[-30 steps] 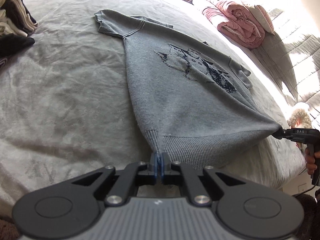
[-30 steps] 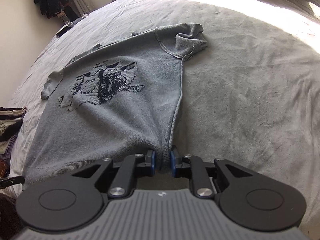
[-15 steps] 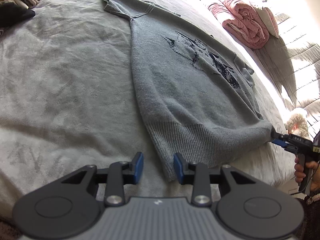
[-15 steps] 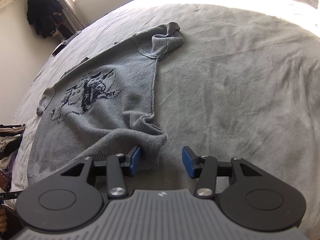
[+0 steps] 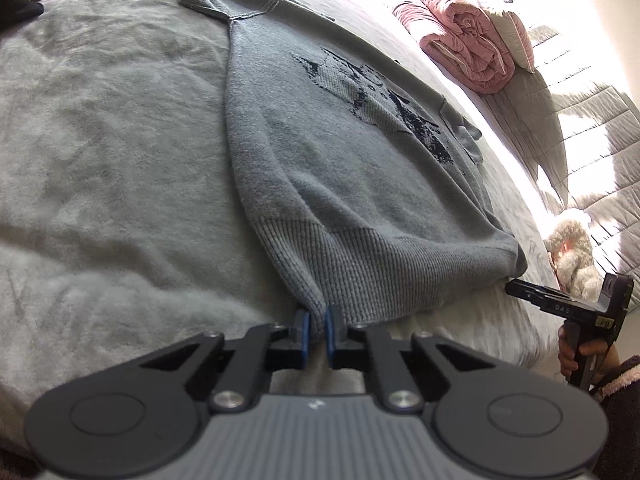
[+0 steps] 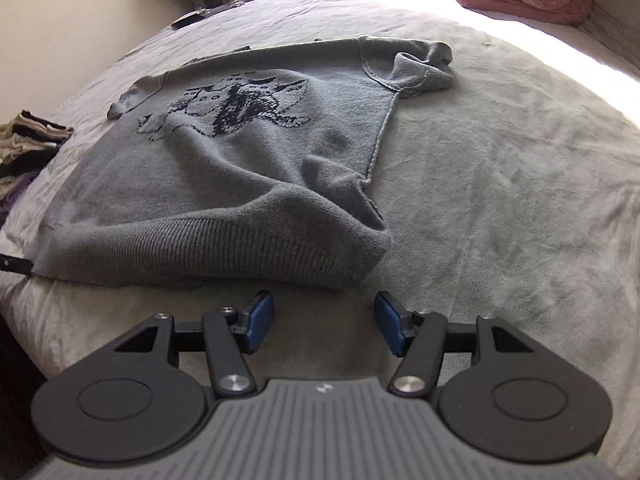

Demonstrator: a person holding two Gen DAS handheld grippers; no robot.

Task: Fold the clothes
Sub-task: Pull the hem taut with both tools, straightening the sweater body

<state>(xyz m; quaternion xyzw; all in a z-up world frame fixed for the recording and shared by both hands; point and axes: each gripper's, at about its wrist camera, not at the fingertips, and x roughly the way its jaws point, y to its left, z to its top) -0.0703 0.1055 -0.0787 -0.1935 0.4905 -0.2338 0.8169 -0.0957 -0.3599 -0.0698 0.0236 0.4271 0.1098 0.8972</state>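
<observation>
A grey knit sweater [image 5: 340, 168] with a dark cat picture lies spread face up on the bed; it also shows in the right wrist view [image 6: 240, 152]. My left gripper [image 5: 316, 330] is shut on the ribbed hem at its left bottom corner. My right gripper [image 6: 324, 326] is open and empty, just short of the hem's right corner [image 6: 360, 256], which lies rumpled on the bed. The right gripper also shows in the left wrist view [image 5: 560, 304], apart from the sweater.
The grey bed cover [image 5: 100, 160] spreads all around the sweater. A rolled pink quilt [image 5: 468, 44] lies at the head of the bed. A pile of folded clothes [image 6: 28, 144] sits at the bed's left edge. A fluffy toy [image 5: 572, 252] lies beyond the bed's right edge.
Both grippers let go of the hem half a second ago. My left gripper has since shut on the hem corner again. My right gripper has opened wider and drawn back from the sweater.
</observation>
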